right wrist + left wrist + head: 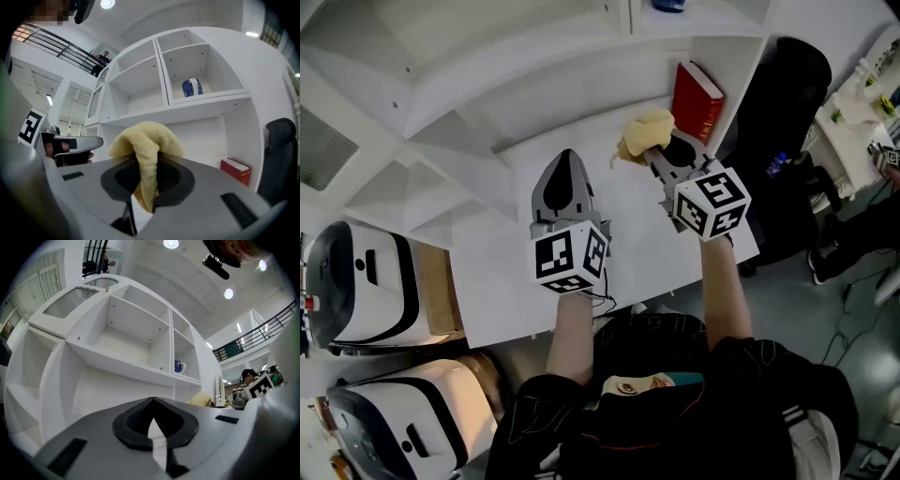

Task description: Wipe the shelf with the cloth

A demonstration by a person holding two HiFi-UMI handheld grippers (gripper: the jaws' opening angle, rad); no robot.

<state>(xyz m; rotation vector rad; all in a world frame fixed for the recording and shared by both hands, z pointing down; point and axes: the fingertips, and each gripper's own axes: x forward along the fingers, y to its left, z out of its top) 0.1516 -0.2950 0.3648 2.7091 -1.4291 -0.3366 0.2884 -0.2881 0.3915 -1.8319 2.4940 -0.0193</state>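
Note:
My right gripper (661, 152) is shut on a yellow cloth (643, 132), which bunches over the back of the white shelf board (628, 246), close to a red book (697, 94). In the right gripper view the cloth (146, 149) hangs pinched between the jaws of that gripper (145, 165). My left gripper (567, 157) hovers over the board to the left of the cloth, jaws shut with nothing in them. The left gripper view shows this gripper (152, 402) closed at the tip, with the cloth (201, 399) off to the right.
The red book (236, 169) leans against the shelf's right wall. A blue mug (191, 87) sits in an upper compartment. A black chair (787, 94) stands to the right of the shelf. Two white-and-black machines (366, 281) are at the lower left.

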